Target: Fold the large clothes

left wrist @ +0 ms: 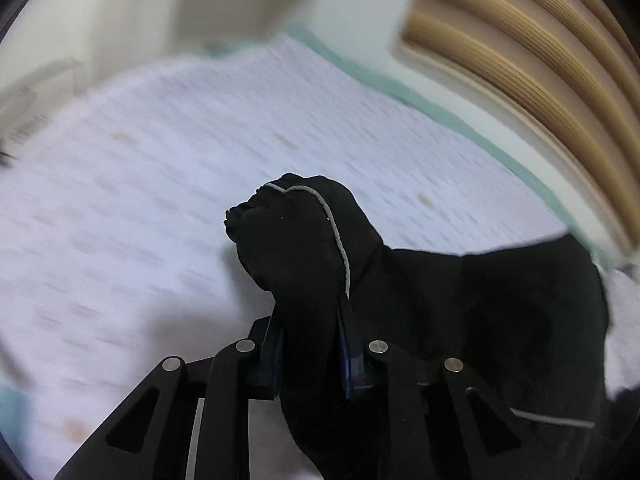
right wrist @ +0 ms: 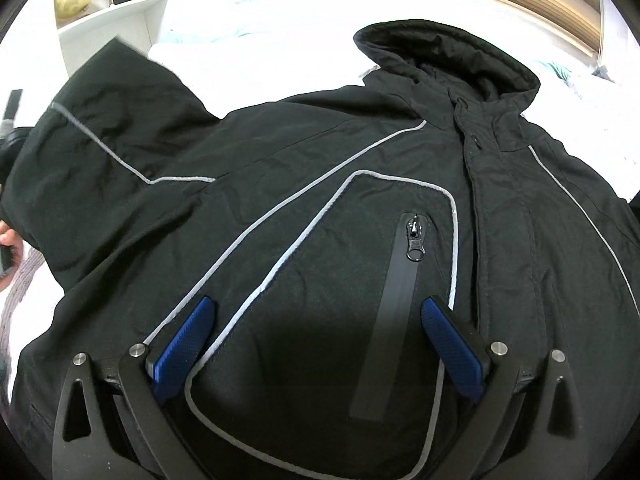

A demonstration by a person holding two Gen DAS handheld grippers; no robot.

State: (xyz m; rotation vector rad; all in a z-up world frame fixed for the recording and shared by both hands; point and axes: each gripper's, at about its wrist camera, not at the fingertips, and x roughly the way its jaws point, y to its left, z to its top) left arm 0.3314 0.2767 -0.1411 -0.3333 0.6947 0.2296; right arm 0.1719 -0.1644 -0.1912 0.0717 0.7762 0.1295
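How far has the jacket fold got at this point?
Done: the black jacket lies front up on the white bedding, zipped, hood at the far end. In hand: the left gripper is clamped on a bunched sleeve, lifted off the bed. Left: the torso looks unfolded; the right gripper is open over the chest.
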